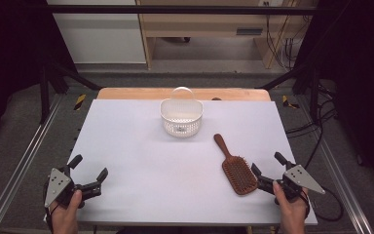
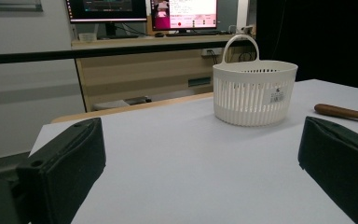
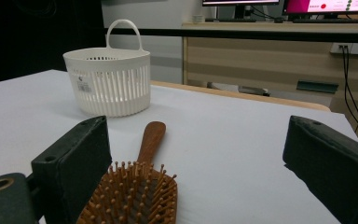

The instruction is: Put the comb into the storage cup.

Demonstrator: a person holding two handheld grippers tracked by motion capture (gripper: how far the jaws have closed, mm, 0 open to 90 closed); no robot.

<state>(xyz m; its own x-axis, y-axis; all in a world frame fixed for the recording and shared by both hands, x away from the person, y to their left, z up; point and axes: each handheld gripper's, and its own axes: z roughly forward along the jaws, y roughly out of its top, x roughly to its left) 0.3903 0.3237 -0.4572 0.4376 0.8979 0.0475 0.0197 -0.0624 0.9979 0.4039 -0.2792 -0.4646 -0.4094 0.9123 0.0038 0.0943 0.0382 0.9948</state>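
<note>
At the lower left of the high view the left gripper [image 1: 88,168] rests on the white table [image 1: 141,161], jaws spread wide, holding nothing. At lower right the right gripper [image 1: 268,168] is also wide open and empty — its near jaw just beside the wooden hairbrush [image 1: 234,168], bristles up. Farther back, centre — a white slotted basket [image 1: 181,117].

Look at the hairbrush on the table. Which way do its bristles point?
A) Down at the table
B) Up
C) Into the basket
B: the hairbrush lies flat on the table with its bristles standing upward, apart from the white basket.
</note>
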